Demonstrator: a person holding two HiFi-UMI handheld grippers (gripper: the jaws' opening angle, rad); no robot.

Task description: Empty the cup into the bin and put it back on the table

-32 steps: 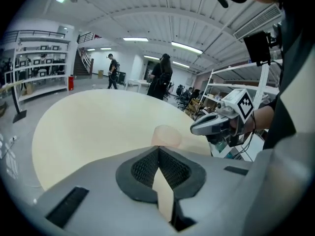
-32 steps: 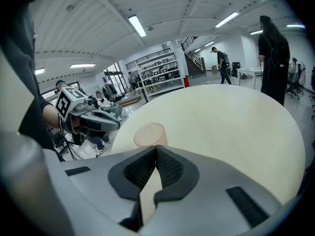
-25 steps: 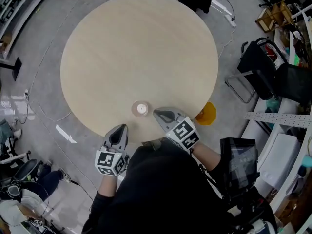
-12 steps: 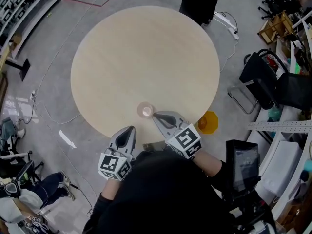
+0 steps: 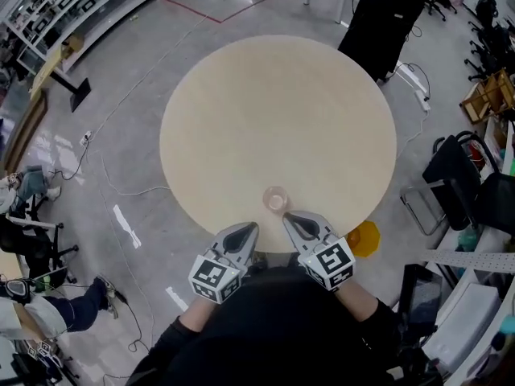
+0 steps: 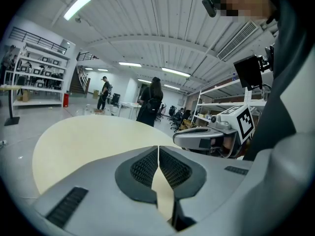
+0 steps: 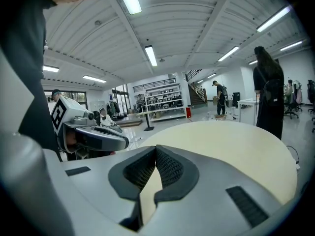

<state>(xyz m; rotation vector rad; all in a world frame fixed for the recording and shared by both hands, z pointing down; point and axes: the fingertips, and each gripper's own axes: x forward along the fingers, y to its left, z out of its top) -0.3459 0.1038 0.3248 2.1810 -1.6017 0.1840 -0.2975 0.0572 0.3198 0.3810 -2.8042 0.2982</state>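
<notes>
Translucent and pale, the cup [image 5: 276, 200] stands upright on the round light-wood tabletop [image 5: 265, 111], close to the edge nearest the person. What it holds cannot be made out.

The tip of the right gripper [image 5: 290, 218] is just beside the cup's near side and points toward it. In the right gripper view its jaws are pressed together tip to tip, with nothing between the ribbed pads. The left gripper [image 5: 248, 228] sits next to it on the left, over the rim of the tabletop. Its jaws are likewise closed on nothing. Both grippers are held out in front of a person in a dark top.

An orange bin [image 5: 364, 238] stands on the grey floor just beside the rim, to the right of the right gripper. Beyond the far side another person in dark clothes [image 5: 394, 14] stands. A black chair [image 5: 455, 175] is off to the right, shelving [image 5: 72, 10] is at the upper left, and cables trail over the floor.
</notes>
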